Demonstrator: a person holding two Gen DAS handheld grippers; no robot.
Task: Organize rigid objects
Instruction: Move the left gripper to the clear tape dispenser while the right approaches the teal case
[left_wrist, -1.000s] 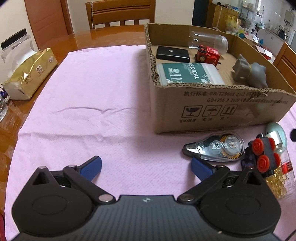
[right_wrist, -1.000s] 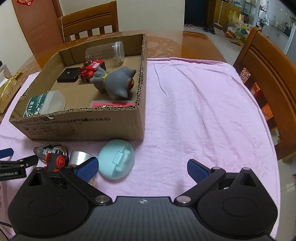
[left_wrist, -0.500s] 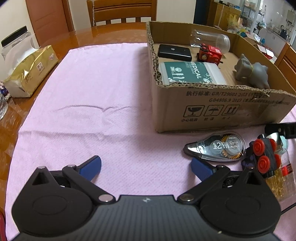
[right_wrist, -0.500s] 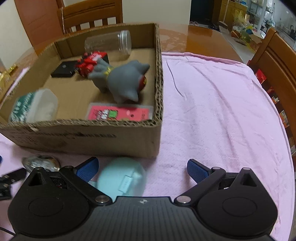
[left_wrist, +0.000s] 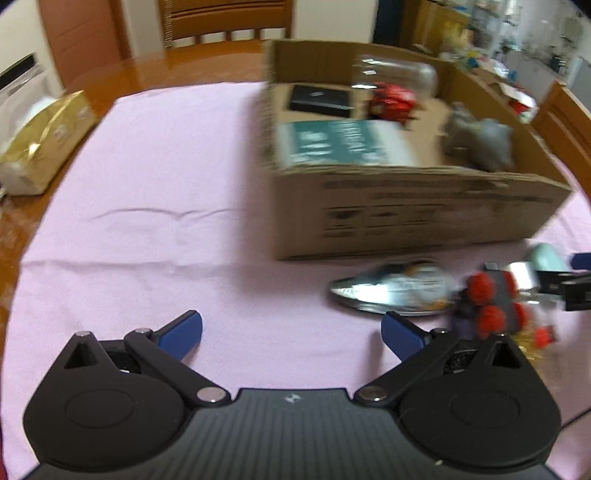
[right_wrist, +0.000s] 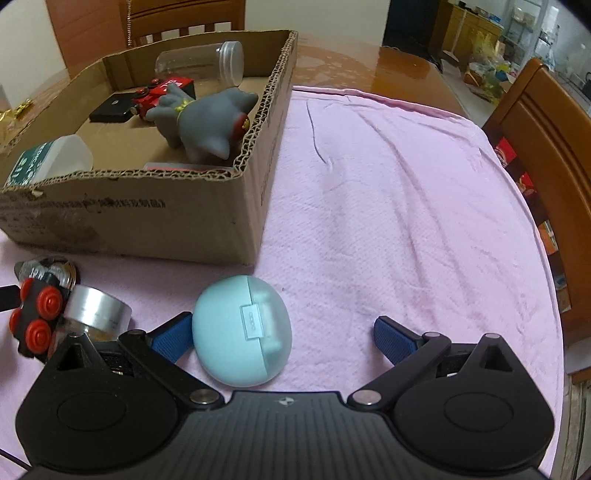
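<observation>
Hand-held gripper (right_wrist: 282, 338) around earbud case (right_wrist: 242, 336)

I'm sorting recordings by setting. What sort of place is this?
Most likely a home dining room: a glossy wooden dining table under a pink cloth, wooden chairs pulled up around it, and a cardboard box of household odds and ends. A kitchen-like room shows beyond.
</observation>
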